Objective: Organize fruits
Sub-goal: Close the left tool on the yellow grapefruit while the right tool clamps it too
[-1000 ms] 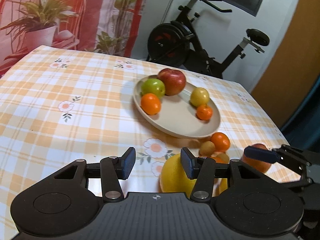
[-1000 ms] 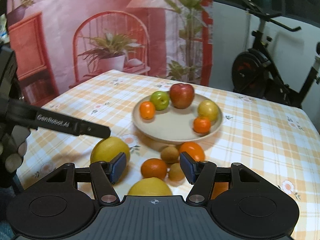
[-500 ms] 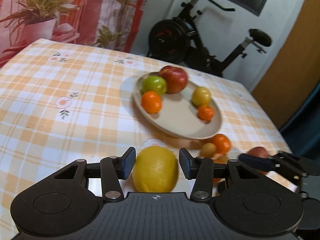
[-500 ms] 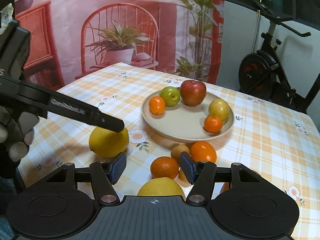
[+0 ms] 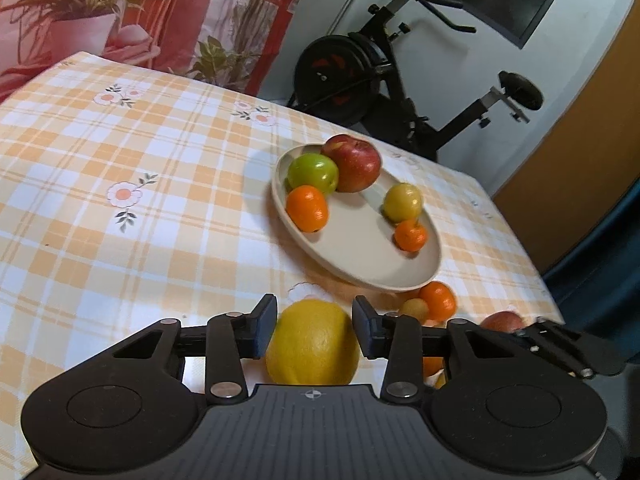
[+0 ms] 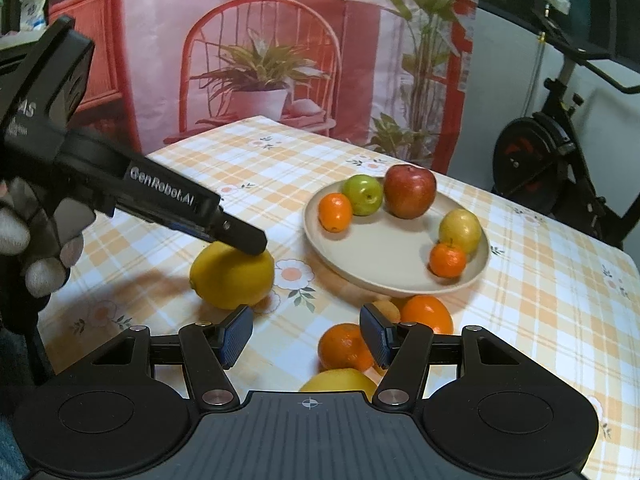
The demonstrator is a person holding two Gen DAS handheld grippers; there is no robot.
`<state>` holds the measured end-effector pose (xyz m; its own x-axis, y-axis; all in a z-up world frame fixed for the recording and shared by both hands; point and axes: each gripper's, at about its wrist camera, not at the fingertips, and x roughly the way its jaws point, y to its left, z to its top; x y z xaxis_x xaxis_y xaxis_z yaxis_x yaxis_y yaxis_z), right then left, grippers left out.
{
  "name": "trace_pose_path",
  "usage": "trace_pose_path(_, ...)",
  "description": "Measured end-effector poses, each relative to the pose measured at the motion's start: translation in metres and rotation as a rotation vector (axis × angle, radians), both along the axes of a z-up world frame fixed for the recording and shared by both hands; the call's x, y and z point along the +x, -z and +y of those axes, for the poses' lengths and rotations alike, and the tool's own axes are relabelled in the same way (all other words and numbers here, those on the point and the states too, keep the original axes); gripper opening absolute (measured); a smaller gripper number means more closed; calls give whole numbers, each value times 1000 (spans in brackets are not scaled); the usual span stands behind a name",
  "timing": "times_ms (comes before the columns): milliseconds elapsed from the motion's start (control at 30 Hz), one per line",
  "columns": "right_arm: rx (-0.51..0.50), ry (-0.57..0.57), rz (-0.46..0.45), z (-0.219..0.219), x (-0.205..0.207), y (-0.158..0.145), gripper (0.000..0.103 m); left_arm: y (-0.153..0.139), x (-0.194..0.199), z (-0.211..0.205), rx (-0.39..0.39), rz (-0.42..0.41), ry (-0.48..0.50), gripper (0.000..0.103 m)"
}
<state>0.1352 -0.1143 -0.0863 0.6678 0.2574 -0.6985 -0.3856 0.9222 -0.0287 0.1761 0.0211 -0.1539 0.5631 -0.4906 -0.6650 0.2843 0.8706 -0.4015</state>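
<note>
Plate (image 5: 400,280) on tabletop (image 5: 120,240): red apple (image 5: 354,162), green apple (image 5: 312,172), yellow fruit (image 5: 402,202), two oranges. My left gripper (image 5: 314,330) closing around lemon (image 5: 312,344); my right gripper (image 6: 306,334) apart, empty.

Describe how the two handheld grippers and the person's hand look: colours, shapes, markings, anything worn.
Both grippers, left gripper and right gripper, are matte black, with two round discs on a ribbed body and dark blue ribbed pads on hinged fingers. The left one's side reads "GenRobot.AI" in white. The hand wears a black glove with pale fingertips. No cables show.
</note>
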Motion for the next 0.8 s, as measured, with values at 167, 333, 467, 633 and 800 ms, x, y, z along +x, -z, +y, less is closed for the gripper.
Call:
trace_pose_path(167,-27,-54,11,12,8,3,56,-1,2,1,-13,0,19,33)
trace_pose_path(333,-59,-124,29,28,16,7,56,2,11,6,-49,25,27,24)
trace_pose_path(467,-75,-147,46,36,24,11,56,3,16,2,-63,26,65,24)
trace_pose_path(633,-50,-183,82,43,34,14,57,4,21,-9,-70,29,116,24)
trace_pose_path(800,-27,-206,103,52,37,17,50,7,22,-7,-85,33,103,25)
